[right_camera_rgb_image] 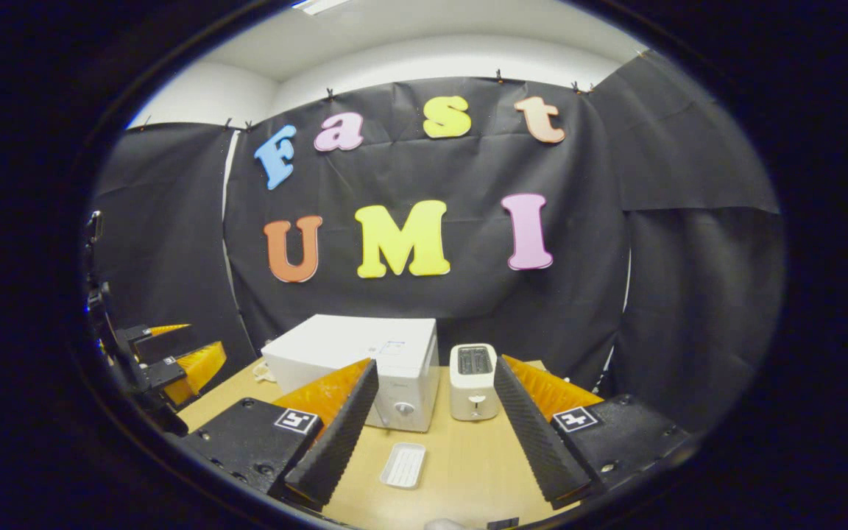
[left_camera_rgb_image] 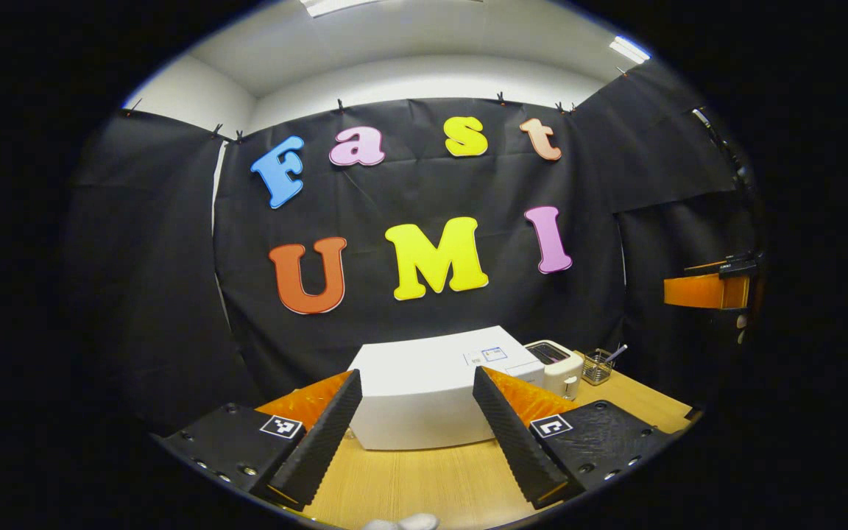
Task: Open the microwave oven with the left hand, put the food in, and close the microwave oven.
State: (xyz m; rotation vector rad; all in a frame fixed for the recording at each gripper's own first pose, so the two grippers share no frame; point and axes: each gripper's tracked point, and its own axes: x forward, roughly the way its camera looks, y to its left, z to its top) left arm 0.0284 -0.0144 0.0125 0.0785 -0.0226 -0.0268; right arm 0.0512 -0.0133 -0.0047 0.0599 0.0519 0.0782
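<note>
While both tools hang above the near edge of the table (right_camera_rgb_image: 468, 471), nothing is in hand yet, so I judge the job to be at its very start: door shut, food still outside.

In the left gripper view, my left gripper (left_camera_rgb_image: 415, 434) has its fingers spread wide with nothing between them, and the microwave oven (left_camera_rgb_image: 424, 386) sits dead ahead at twelve o'clock, framed by the gap. Its long axis runs across my line of sight. Right of it, at about one o'clock, stand the toaster (left_camera_rgb_image: 558, 366) and a small wire basket (left_camera_rgb_image: 598, 366).

In the right gripper view, the left gripper shows at nine o'clock, raised off the table and level. The microwave oven (right_camera_rgb_image: 358, 357) lies at eleven o'clock with its dial end nearest me. The white tray (right_camera_rgb_image: 403, 465), which I take for the food dish, lies flat on the table at twelve o'clock, just before the dial end. My right gripper (right_camera_rgb_image: 431, 442) is likewise spread and empty, straddling that tray's line.

The left tool faces the oven squarely, so it is better placed for the door.
</note>
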